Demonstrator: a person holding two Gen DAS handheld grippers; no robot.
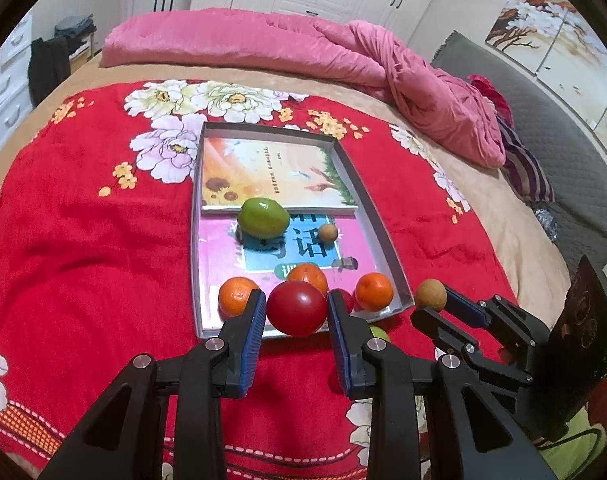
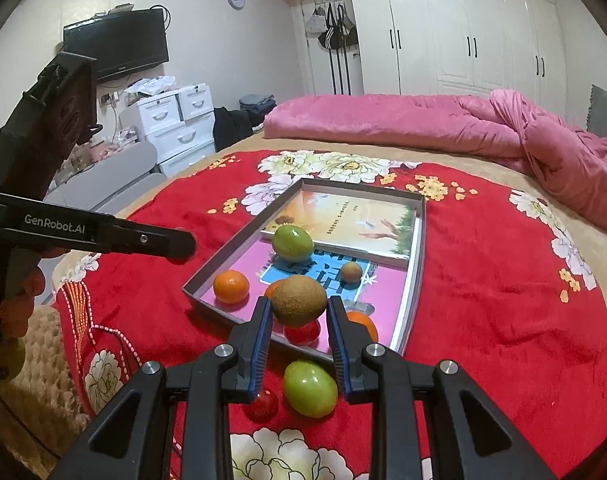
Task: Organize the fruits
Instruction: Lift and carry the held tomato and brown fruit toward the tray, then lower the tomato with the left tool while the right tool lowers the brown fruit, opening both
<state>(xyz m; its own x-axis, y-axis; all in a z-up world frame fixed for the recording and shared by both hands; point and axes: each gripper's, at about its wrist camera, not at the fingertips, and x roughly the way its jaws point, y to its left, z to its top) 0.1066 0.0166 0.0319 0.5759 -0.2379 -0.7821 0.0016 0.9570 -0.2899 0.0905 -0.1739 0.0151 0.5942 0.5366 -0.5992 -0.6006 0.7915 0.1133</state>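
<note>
Left gripper (image 1: 296, 308) clamps a round red fruit (image 1: 297, 308); right gripper (image 2: 299, 306) pinches a kiwi (image 2: 298, 301) (long axis crosswise between the fingers) above the tray (image 2: 417, 264).

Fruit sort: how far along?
Done: green fruit, three oranges and a small brown fruit sit in the tray. In hand: left claw holds a red fruit, right claw a kiwi. Left: green fruit and small red one on the blanket.
</note>
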